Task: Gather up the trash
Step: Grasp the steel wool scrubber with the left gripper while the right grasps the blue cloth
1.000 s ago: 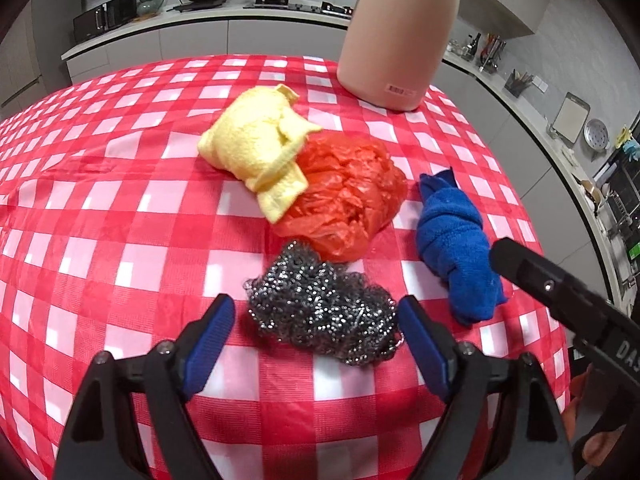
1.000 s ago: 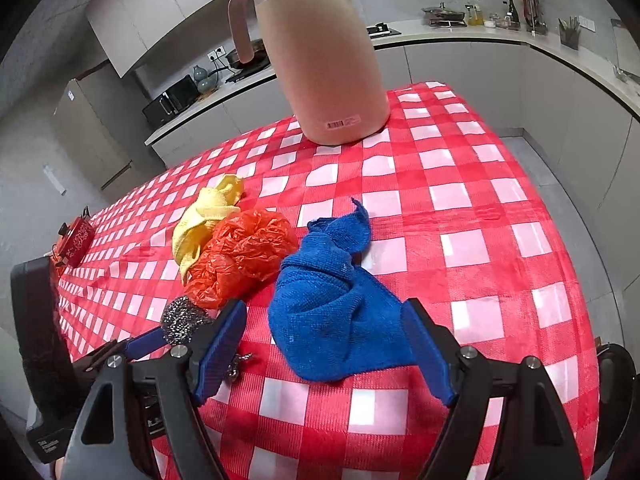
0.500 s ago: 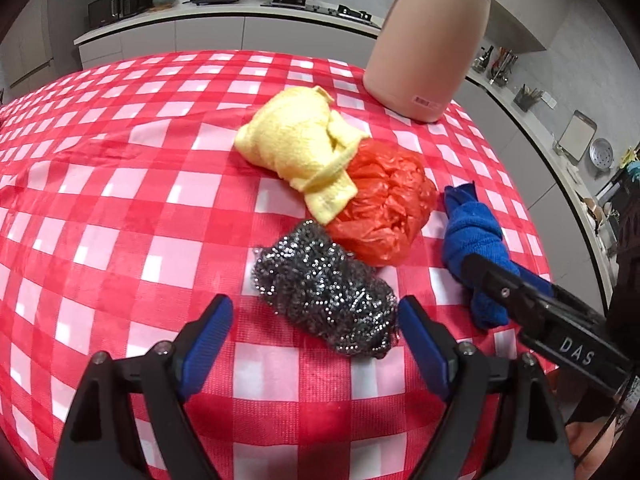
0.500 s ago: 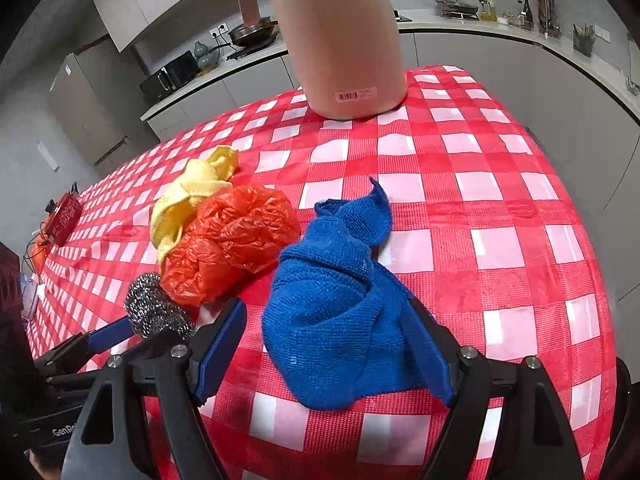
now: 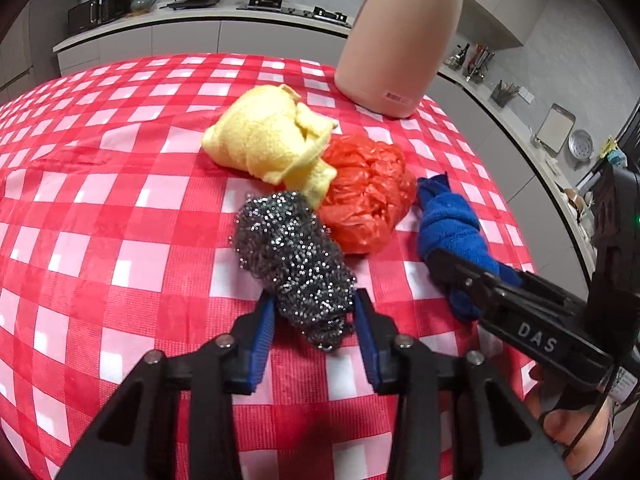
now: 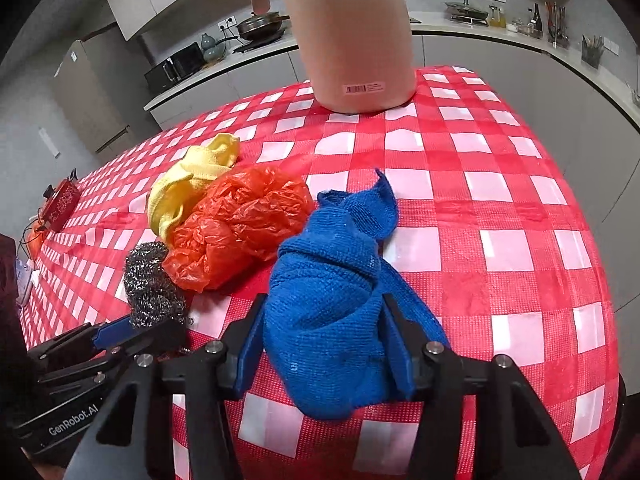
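Left tongs [image 5: 314, 310] just closed, blue pads clenched on steel-wool scrubber [image 5: 296, 256], scrubber resting on counter [image 5: 120, 208] (red check cloth). Right tongs [image 6: 324, 328] also just closed, gripping crumpled blue cloth [image 6: 336, 280]. Orange plastic bag [image 5: 366, 196] between scrubber and blue cloth, touching yellow cloth [image 5: 264, 140]. Pink jug [image 5: 394, 40] behind, well apart.

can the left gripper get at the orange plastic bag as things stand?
Probably not right now: the left gripper has just closed on the steel wool scrubber, which lies between it and the orange bag. Nothing else blocks the bag once the scrubber is released.
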The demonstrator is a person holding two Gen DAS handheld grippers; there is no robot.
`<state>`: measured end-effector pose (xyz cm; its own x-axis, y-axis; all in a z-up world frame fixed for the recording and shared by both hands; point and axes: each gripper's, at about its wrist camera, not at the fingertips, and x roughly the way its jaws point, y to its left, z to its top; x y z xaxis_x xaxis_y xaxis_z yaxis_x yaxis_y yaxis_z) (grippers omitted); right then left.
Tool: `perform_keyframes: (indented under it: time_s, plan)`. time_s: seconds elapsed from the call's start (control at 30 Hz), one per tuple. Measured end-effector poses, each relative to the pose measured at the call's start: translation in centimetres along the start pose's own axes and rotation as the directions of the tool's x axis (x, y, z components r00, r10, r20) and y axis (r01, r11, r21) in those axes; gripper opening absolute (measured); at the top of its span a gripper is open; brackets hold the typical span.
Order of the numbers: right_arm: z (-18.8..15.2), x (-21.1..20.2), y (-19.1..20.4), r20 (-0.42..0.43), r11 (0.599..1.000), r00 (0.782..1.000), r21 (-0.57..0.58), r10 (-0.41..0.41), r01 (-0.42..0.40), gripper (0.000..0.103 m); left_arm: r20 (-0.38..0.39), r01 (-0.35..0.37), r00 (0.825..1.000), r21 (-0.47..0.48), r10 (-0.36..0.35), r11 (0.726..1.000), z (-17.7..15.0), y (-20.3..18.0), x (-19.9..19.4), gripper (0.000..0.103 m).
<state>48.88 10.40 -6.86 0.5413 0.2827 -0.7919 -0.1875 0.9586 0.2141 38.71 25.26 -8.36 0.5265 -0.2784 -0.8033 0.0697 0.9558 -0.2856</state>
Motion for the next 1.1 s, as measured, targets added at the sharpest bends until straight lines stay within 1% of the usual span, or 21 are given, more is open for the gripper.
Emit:
perform_keyframes:
  time_s: [0.03,0.1,0.2,0.23,0.3,0.33,0.37,0.43,0.5,0.53,0.6,0.63,0.67,0.7,0.73,0.77,0.83,0.9,1.1]
  plan:
    - [-0.1,0.0,0.0,-0.002,1.000,1.000,-0.003,0.004,-0.004,0.042,0.002,0.001,1.000,0.000,-0.001,1.000,-0.1,0.0,-0.2,0.040]
    - [-0.2,-0.3,0.0,0.001,1.000,1.000,0.002,0.016,-0.016,0.036,0.007,0.005,1.000,0.002,-0.005,1.000,-0.1,-0.1,-0.6,0.039]
    - [-0.5,-0.9,0.0,-0.002,1.000,1.000,-0.007,0.020,-0.020,0.036,0.005,-0.007,1.000,0.007,0.007,1.000,-0.3,-0.3,-0.9,0.041]
    - [-0.7,-1.0,-0.1,-0.002,1.000,1.000,-0.005,0.021,-0.021,0.036,-0.003,-0.015,1.000,0.008,0.015,1.000,-0.4,-0.3,-0.9,0.043]
    - [-0.9,-1.3,-0.5,-0.002,1.000,1.000,0.006,0.028,-0.028,0.038,-0.013,-0.051,0.999,-0.005,0.051,0.999,-0.5,-0.2,-0.7,0.056]
    - [-1.0,-1.3,-0.6,-0.011,0.999,0.999,0.009,0.031,-0.031,0.043,-0.019,-0.061,0.998,-0.013,0.061,0.998,-0.5,-0.2,-0.6,0.068]
    - [-1.1,-1.3,-0.7,-0.014,0.999,0.999,0.014,0.033,-0.033,0.046,-0.022,-0.068,0.997,-0.022,0.068,0.997,-0.5,-0.2,-0.6,0.071]
    - [-1.1,-1.5,-0.9,-0.005,0.999,0.999,0.021,0.040,-0.040,0.062,-0.012,-0.072,0.997,-0.030,0.071,0.997,-0.4,-0.3,-0.7,0.071]
    - [-1.0,-1.8,-0.9,0.015,0.999,0.999,0.023,0.029,-0.029,0.067,0.000,-0.072,0.997,-0.028,0.072,0.997,-0.2,-0.4,-0.7,0.071]
    - [-0.9,-1.8,-0.8,0.017,1.000,1.000,0.020,0.024,-0.024,0.067,0.008,-0.067,0.998,-0.025,0.068,0.997,-0.1,-0.5,-0.7,0.071]
    - [-0.8,-1.1,-0.7,0.004,1.000,1.000,0.007,0.011,-0.011,0.067,0.012,-0.060,0.998,-0.020,0.060,0.998,0.2,-0.4,-0.2,0.071]
    - [-0.8,-0.8,-0.7,-0.003,1.000,1.000,0.006,0.005,-0.005,0.067,0.005,-0.052,0.999,-0.023,0.052,0.998,0.2,-0.3,0.0,0.069]
    - [-0.7,-0.7,-0.8,-0.001,1.000,1.000,0.004,0.002,-0.002,0.067,0.001,-0.042,0.999,-0.026,0.042,0.999,0.2,-0.2,0.2,0.062]
    - [-0.7,-0.7,-0.6,0.004,1.000,1.000,-0.004,-0.007,0.007,0.064,0.001,-0.043,0.999,-0.022,0.043,0.999,0.3,-0.1,0.3,0.058]
    - [-0.7,-0.7,-0.6,0.006,1.000,1.000,-0.007,-0.010,0.010,0.053,0.003,-0.041,0.999,-0.019,0.041,0.999,0.2,-0.1,0.3,0.050]
    - [-0.7,-0.7,-0.5,0.007,1.000,1.000,-0.008,0.004,-0.004,0.047,0.001,-0.034,0.999,-0.021,0.034,0.999,0.1,0.0,0.4,0.045]
    - [-0.8,-0.8,-0.4,0.010,1.000,1.000,-0.010,0.003,-0.002,0.042,0.008,-0.028,1.000,-0.020,0.028,0.999,0.0,0.1,0.2,0.041]
    - [-0.9,-1.0,-0.2,0.015,1.000,1.000,-0.017,0.004,-0.004,0.039,0.017,-0.030,0.999,-0.013,0.030,0.999,-0.2,0.0,0.0,0.040]
    - [-1.4,-2.6,-0.2,0.041,0.999,0.998,-0.011,0.037,-0.036,0.037,0.050,-0.031,0.998,-0.006,0.031,1.000,-0.7,-0.7,-1.6,0.040]
